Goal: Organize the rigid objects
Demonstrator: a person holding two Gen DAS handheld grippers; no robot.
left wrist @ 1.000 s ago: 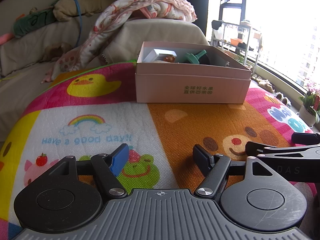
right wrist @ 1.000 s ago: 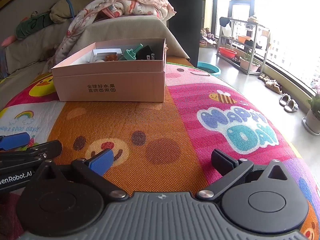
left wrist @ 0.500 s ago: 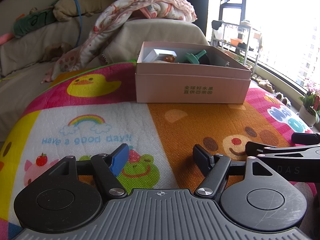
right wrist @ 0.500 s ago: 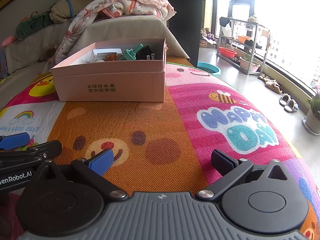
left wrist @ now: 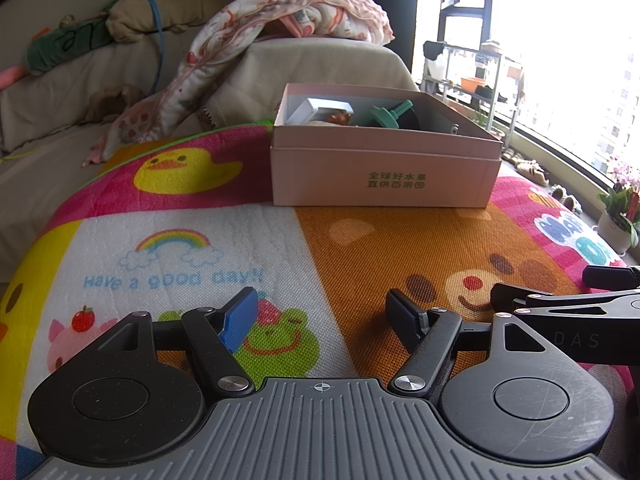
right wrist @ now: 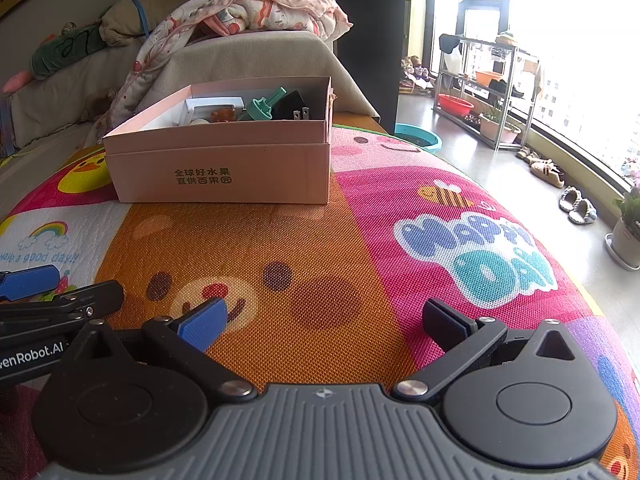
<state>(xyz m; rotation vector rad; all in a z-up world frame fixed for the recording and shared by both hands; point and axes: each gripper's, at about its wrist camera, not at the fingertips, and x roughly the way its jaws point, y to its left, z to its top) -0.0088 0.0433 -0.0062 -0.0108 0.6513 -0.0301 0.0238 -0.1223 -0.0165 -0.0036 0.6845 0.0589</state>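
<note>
A pale pink cardboard box [left wrist: 384,178] [right wrist: 224,172] stands on the cartoon play mat [left wrist: 224,248] [right wrist: 360,248], ahead of both grippers. Inside it lie several rigid items: a white case [left wrist: 320,110] [right wrist: 214,107], a teal plastic piece [left wrist: 390,114] [right wrist: 262,106], a black plug adapter [right wrist: 290,106] and a small brown thing [left wrist: 339,118]. My left gripper [left wrist: 324,314] rests low over the mat, open, nothing between its fingers. My right gripper [right wrist: 324,318] sits beside it, also open and empty. Each gripper's fingers show at the edge of the other's view.
A sofa with a draped patterned blanket [left wrist: 280,28] [right wrist: 256,12] and cushions stands behind the box. To the right the mat ends at bare floor with a metal shelf rack [right wrist: 488,92], a teal basin [right wrist: 420,140], slippers [right wrist: 576,208] and potted plants [left wrist: 620,208].
</note>
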